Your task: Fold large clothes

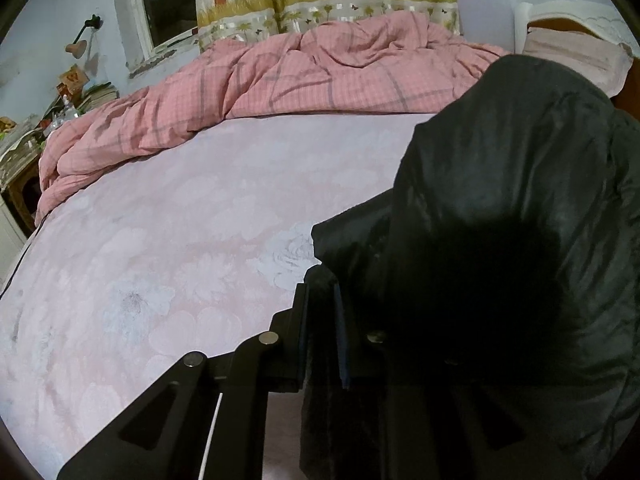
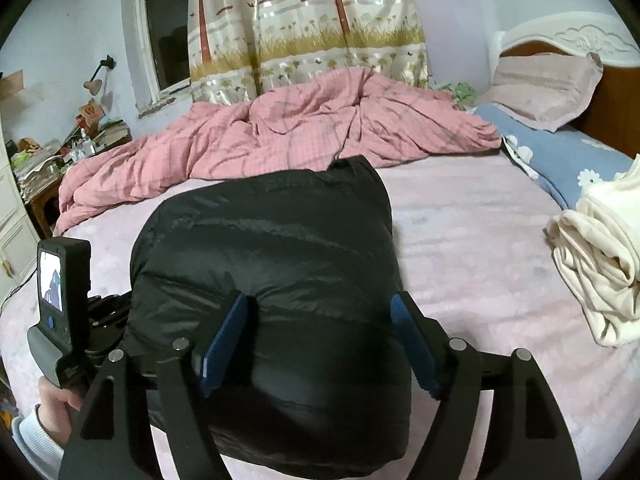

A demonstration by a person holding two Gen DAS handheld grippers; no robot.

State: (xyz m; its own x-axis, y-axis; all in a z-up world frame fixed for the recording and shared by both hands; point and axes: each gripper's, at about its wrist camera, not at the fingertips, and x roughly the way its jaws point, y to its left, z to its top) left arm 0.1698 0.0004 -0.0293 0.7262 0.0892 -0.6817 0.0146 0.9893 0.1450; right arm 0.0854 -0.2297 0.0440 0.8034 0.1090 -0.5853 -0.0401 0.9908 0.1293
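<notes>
A bedroom held a wide bed (image 2: 500, 240) under a pale pink sheet, with a printed curtain (image 2: 304, 28) and a window (image 2: 166, 36) behind its far edge. A rumpled pink quilt (image 2: 280, 132) ran along that far edge, and a pillow (image 2: 544, 88) leaned at the headboard (image 2: 568, 36) on the right. Near the right edge lay a cream cloth (image 2: 600, 264), loosely bundled, just in front of a blue flowered blanket (image 2: 560, 152). A cluttered stand (image 2: 48, 168) stood off the left edge. The black jacket (image 2: 272, 264), puffy and folded into a thick bundle, lay on the sheet toward the near edge, about midway across. The right gripper (image 2: 320, 320) had its jaws spread wide over the jacket's near part; its left pad pressed a dent into the fabric, while the right pad stood at the jacket's right side, so nothing was pinched. The left gripper (image 1: 324, 316) sat at the jacket's left side with its jaws nearly together, clenched on a fold of black fabric that draped over its right finger. In the right wrist view, a hand (image 2: 56, 412) in a pale sleeve held that left gripper's handle.
</notes>
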